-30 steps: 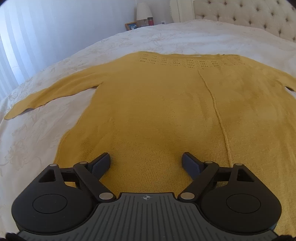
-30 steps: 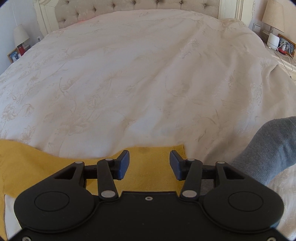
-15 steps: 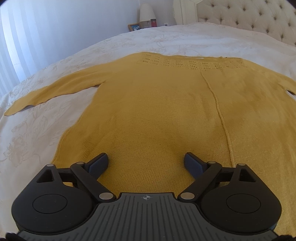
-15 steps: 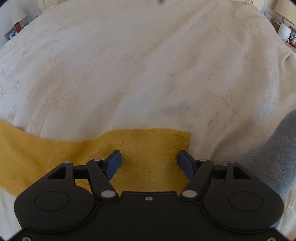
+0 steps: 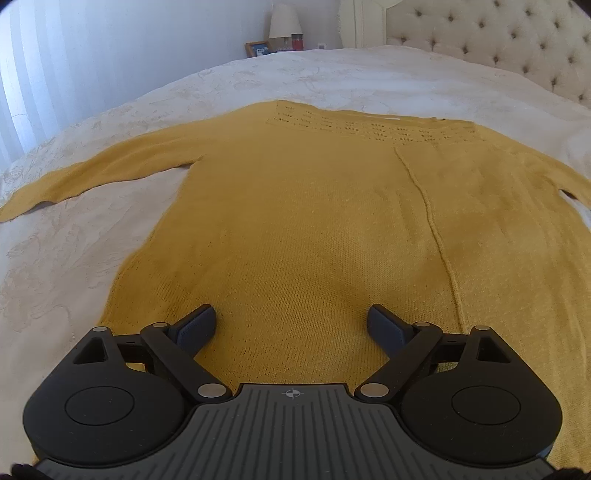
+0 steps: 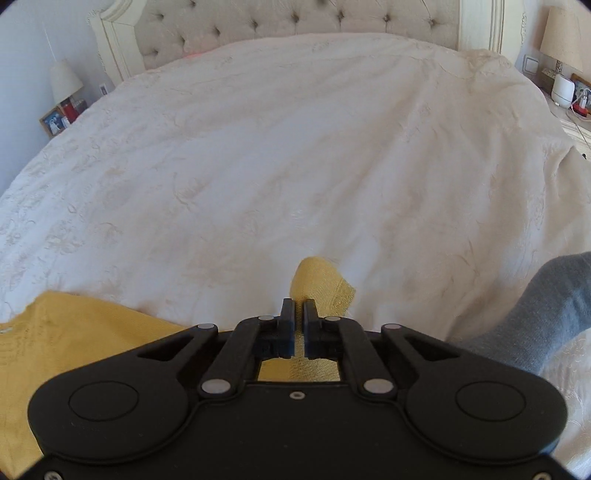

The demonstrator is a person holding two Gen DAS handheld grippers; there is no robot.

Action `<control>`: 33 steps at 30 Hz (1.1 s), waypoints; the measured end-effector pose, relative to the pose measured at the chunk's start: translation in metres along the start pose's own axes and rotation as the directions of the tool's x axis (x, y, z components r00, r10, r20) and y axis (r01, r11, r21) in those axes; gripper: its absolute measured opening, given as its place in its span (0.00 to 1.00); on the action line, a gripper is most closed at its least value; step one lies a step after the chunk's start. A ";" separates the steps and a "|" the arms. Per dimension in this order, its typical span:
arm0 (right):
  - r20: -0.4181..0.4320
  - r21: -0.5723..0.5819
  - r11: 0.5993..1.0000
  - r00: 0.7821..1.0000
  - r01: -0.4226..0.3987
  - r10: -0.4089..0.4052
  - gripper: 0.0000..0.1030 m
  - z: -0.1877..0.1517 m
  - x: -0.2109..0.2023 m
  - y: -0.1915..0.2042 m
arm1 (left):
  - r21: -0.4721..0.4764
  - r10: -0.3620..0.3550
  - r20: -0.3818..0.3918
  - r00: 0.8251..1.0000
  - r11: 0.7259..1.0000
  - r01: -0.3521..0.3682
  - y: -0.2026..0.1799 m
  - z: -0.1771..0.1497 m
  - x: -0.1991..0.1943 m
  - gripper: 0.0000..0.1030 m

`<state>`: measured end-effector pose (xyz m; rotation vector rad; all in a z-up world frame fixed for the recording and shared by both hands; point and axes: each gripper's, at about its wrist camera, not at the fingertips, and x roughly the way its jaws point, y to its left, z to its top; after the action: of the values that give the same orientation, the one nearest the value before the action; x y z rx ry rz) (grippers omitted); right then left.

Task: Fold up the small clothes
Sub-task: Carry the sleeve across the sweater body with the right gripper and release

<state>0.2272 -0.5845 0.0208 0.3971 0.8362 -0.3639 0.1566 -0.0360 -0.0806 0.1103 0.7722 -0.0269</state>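
A mustard-yellow knitted sweater [image 5: 314, 221] lies flat on the white bedspread [image 5: 74, 240], its neckline pattern at the far end and one sleeve [image 5: 92, 177] stretched out to the left. My left gripper [image 5: 291, 321] hovers over the sweater's lower body, open, with only flat knit under its fingers. In the right wrist view my right gripper [image 6: 299, 308] is shut on the cuff of the other sleeve [image 6: 321, 284], which bunches up just beyond the fingertips, lifted off the bed. More of the sweater [image 6: 74, 332] shows at lower left.
The tufted headboard [image 6: 295, 18] stands at the far end. Bedside tables hold lamps [image 6: 64, 79], a picture frame [image 6: 53, 123] and a white diffuser [image 6: 563, 90]. A grey garment or sleeve [image 6: 535, 314] lies at the right edge of the bedspread [image 6: 295, 166].
My right gripper closed on the sleeve cuff that lay flat between its open fingers and rose with it. The left gripper stayed open over the sweater body, barely shifting.
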 end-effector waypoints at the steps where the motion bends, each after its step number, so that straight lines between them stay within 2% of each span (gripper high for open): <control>1: 0.010 -0.010 1.000 1.000 -0.024 0.024 0.10 0.005 -0.007 0.015 | 0.003 -0.012 -0.007 1.000 1.000 0.012 0.002 0.002 -0.001 0.86; 5: 0.044 -0.064 0.991 0.992 -0.120 0.123 0.10 0.018 -0.030 0.079 | 0.007 -0.086 -0.004 0.996 0.996 0.086 0.014 0.014 -0.011 0.83; 10: 0.035 -0.142 0.954 0.962 -0.262 0.270 0.10 0.022 -0.039 0.173 | -0.014 -0.100 0.064 0.993 0.995 0.101 0.040 0.026 -0.028 0.83; 14: -0.005 -0.218 0.897 0.919 -0.385 0.393 0.10 0.009 -0.036 0.253 | -0.037 -0.107 0.058 0.993 0.993 0.109 0.061 0.027 -0.030 0.83; 16: -0.037 -0.251 0.858 0.890 -0.449 0.455 0.10 -0.005 -0.031 0.294 | -0.039 -0.097 0.057 0.994 0.994 0.099 0.069 0.025 -0.032 0.83; 22: -0.134 -0.303 0.770 0.825 -0.561 0.549 0.10 -0.065 -0.006 0.382 | -0.048 -0.088 0.033 0.996 0.995 0.090 0.085 0.017 -0.034 0.83; 25: -0.169 -0.301 0.746 0.804 -0.593 0.570 0.11 -0.095 0.015 0.401 | -0.048 -0.083 0.022 0.996 0.995 0.084 0.087 0.015 -0.034 0.83; 26: -0.170 -0.282 0.739 0.789 -0.612 0.590 0.18 -0.107 0.020 0.405 | -0.049 -0.085 0.018 0.996 0.995 0.086 0.089 0.014 -0.034 0.83; 28: -0.166 -0.252 0.733 0.774 -0.632 0.611 0.20 -0.121 0.027 0.404 | -0.048 -0.093 0.012 0.996 0.994 0.093 0.092 0.013 -0.034 0.83; 30: -0.144 -0.228 0.738 0.772 -0.635 0.620 0.34 -0.134 0.028 0.396 | -0.041 -0.100 0.010 0.995 0.994 0.100 0.091 0.013 -0.036 0.83; 31: -0.124 -0.222 0.742 0.773 -0.633 0.622 0.46 -0.138 0.028 0.391 | -0.035 -0.104 0.009 0.995 0.994 0.104 0.090 0.014 -0.036 0.83; 32: -0.106 -0.217 0.748 0.777 -0.627 0.620 0.54 -0.141 0.028 0.383 | -0.030 -0.111 0.009 0.994 0.993 0.111 0.090 0.016 -0.036 0.83; 33: -0.093 -0.214 0.758 0.785 -0.616 0.612 0.54 -0.144 0.026 0.374 | -0.026 -0.117 0.009 0.993 0.993 0.117 0.088 0.017 -0.036 0.83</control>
<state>0.3227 -0.1963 -0.0137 0.4316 0.7071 0.3578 0.1484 0.0492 -0.0349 0.0393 0.7711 -0.1282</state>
